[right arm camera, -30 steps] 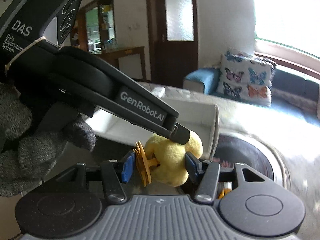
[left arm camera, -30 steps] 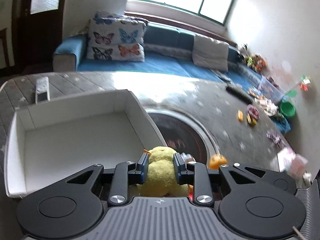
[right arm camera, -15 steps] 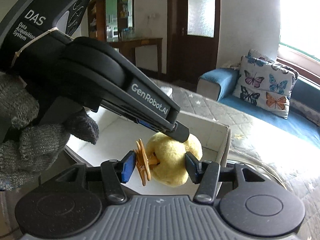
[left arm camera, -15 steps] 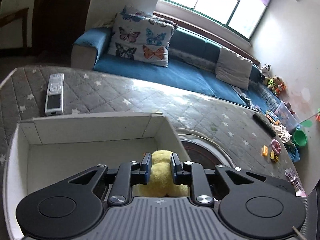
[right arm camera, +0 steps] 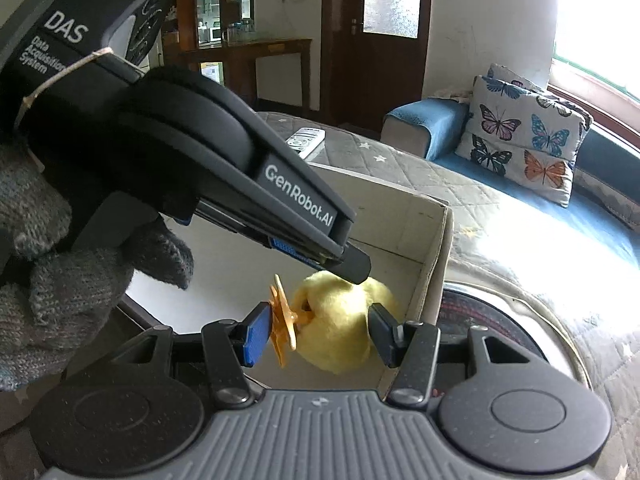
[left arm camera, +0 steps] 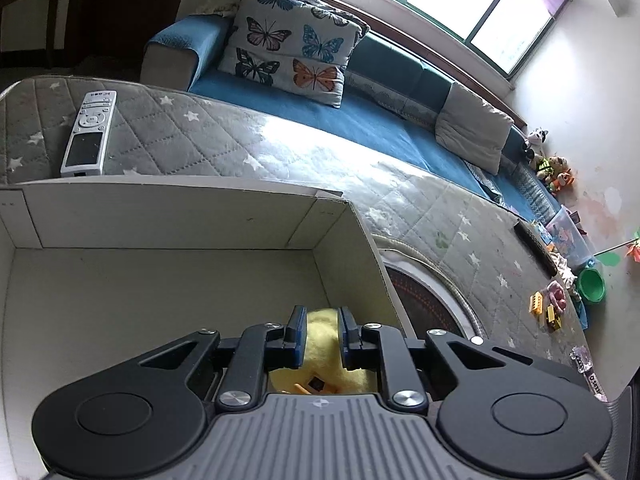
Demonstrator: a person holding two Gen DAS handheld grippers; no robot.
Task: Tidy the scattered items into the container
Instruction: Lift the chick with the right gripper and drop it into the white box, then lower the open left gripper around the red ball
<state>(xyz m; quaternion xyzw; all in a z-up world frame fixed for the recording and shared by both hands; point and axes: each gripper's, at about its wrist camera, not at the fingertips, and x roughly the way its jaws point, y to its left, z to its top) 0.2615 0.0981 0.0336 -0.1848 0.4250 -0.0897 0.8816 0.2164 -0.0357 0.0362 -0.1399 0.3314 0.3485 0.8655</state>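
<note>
Left wrist: left gripper (left arm camera: 320, 334) clenched on plush duck (left arm camera: 322, 354), over box (left arm camera: 160, 224) interior near right wall. Plush soft, light, squashes; body grip best.

Right wrist: right gripper (right arm camera: 316, 334) spread, flanking duck (right arm camera: 340, 328), pads apparently not pressing. Orange feet flimsy; avoid.
</note>
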